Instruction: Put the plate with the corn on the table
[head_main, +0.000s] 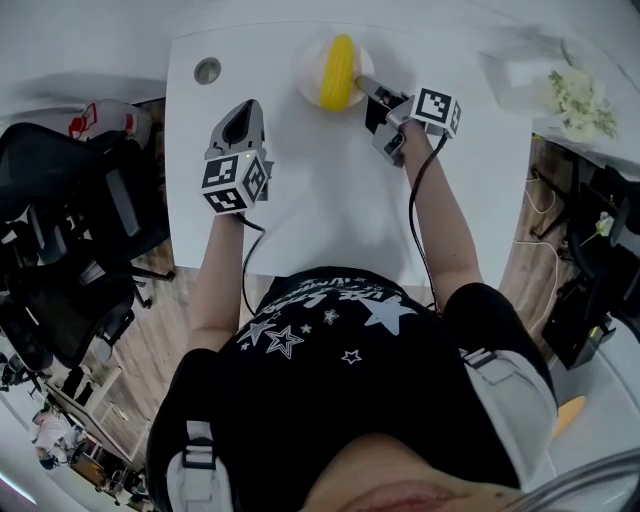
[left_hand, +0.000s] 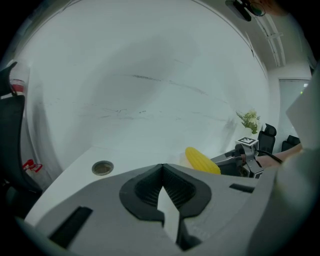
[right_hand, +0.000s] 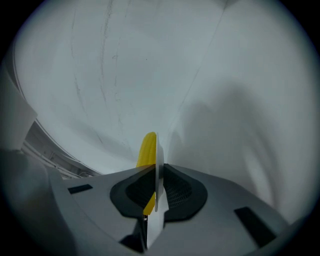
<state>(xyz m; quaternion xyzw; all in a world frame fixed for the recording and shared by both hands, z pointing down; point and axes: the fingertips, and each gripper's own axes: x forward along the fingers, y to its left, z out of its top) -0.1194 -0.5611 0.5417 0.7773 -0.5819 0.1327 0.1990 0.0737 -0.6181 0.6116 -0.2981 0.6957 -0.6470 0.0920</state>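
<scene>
- The plate (head_main: 306, 72), with the yellow corn (head_main: 341, 68) lying on it, is at the far side of the white table (head_main: 330, 220); I cannot tell whether it rests on the table or is just above it.
- The right claw (head_main: 365, 85) is clamped on the plate's right rim; in the right gripper view the thin rim (right_hand: 159, 155) runs between the pads, with the corn (right_hand: 148, 147) just behind it.
- The left claw (head_main: 243, 118) is pressed together with nothing in it, left of the plate and nearer the person, apart from the plate.
- A round cable hole (head_main: 207, 70) lies left of the plate.
- Pale flowers (head_main: 580, 95) lie well to the plate's right.
</scene>
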